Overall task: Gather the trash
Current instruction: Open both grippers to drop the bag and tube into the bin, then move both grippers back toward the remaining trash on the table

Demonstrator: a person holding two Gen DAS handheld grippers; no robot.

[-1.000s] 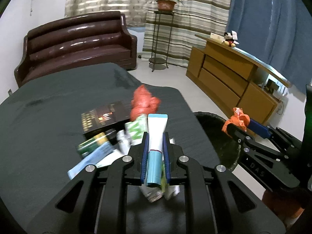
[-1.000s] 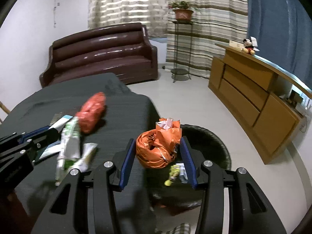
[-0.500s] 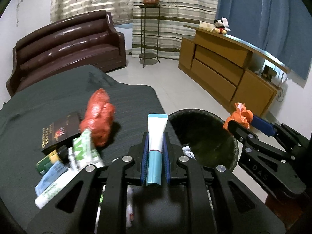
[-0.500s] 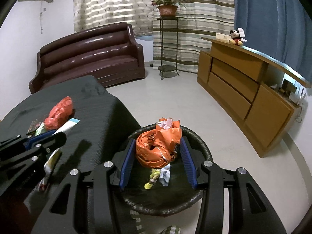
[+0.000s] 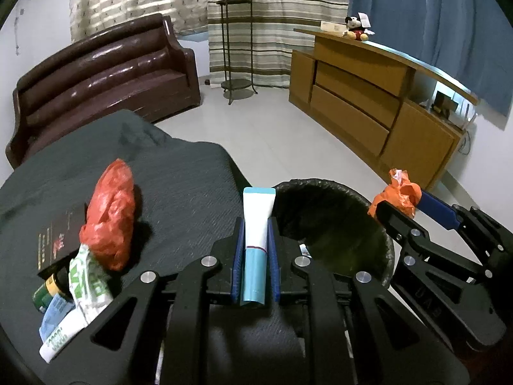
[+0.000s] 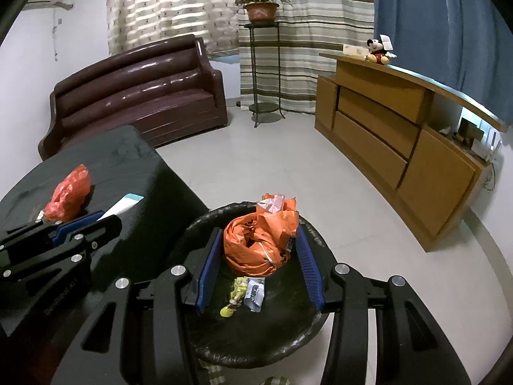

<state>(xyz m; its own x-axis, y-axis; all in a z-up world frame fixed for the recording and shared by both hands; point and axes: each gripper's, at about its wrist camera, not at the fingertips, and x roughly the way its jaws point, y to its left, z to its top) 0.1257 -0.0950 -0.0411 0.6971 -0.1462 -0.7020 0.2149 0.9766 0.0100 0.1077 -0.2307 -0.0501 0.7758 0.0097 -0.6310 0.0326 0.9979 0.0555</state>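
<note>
Your left hand-held gripper hides the tube's lower end and part of the litter heap at the table's near-left edge; the print on those wrappers is too small to read. Its jaws are clamped tight on the one tube, whose flat end reaches over the bin's rim. Your right hand-held gripper has its jaws spread fairly wide, gripping one crumpled orange bag above the bin. Two small scraps lie on the bin's bottom. One red bag rests on the table, overlapping a dark book. How many wrappers sit in the heap cannot be counted.
</note>
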